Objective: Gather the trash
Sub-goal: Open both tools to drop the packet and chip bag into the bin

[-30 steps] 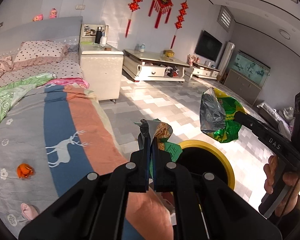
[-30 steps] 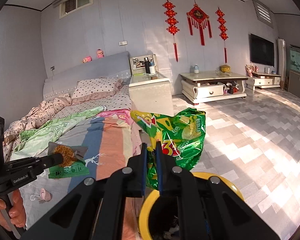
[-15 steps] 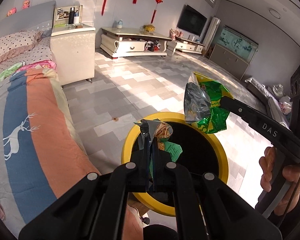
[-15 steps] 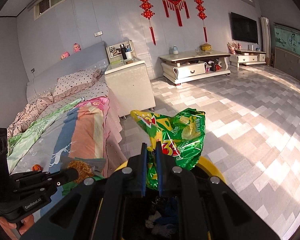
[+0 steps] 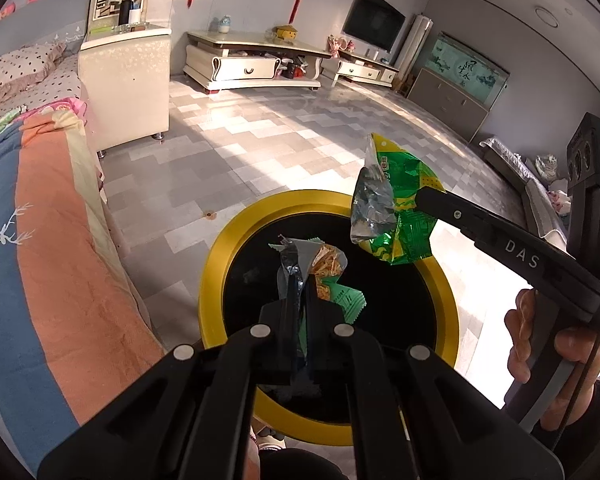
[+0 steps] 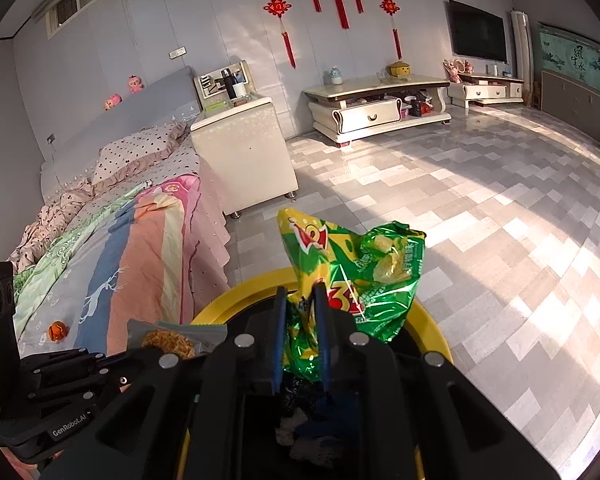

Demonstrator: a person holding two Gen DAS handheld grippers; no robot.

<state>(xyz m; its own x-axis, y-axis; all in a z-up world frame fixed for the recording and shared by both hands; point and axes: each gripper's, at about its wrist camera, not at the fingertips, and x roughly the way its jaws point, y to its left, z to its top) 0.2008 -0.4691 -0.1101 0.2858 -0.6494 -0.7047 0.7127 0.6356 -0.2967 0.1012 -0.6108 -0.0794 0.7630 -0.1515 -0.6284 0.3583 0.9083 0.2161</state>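
From the left wrist view, the left hand-held gripper (image 5: 299, 280) is clenched on a small snack wrapper (image 5: 320, 270), silver and green with dried noodle bits showing, and it hangs directly over the dark mouth of the yellow-rimmed bin (image 5: 220, 256); to do this step well the jaws should part only while the wrapper sits well inside the rim, low enough that the light foil cannot drift toward the bed (image 5: 40, 240) on the left; the right hand-held gripper (image 5: 420, 196) reaches in from the right, grasping a crumpled green chip bag (image 5: 400, 216) that hovers above the far right arc of the rim, part over the opening and part over the edge, so in my judgement it wants to come a little nearer the centre before letting go; from the right wrist view, the green chip bag (image 6: 352, 280) is pinched between the closed fingers of the right hand-held gripper (image 6: 302, 296) and stands up just beyond them, with the bin (image 6: 432, 332) below showing earlier rubbish inside; the left hand-held gripper (image 6: 132, 354) lies low at the left, the snack wrapper (image 6: 172, 338) at its tip, over the bin's near left edge beside the bed (image 6: 132, 264).
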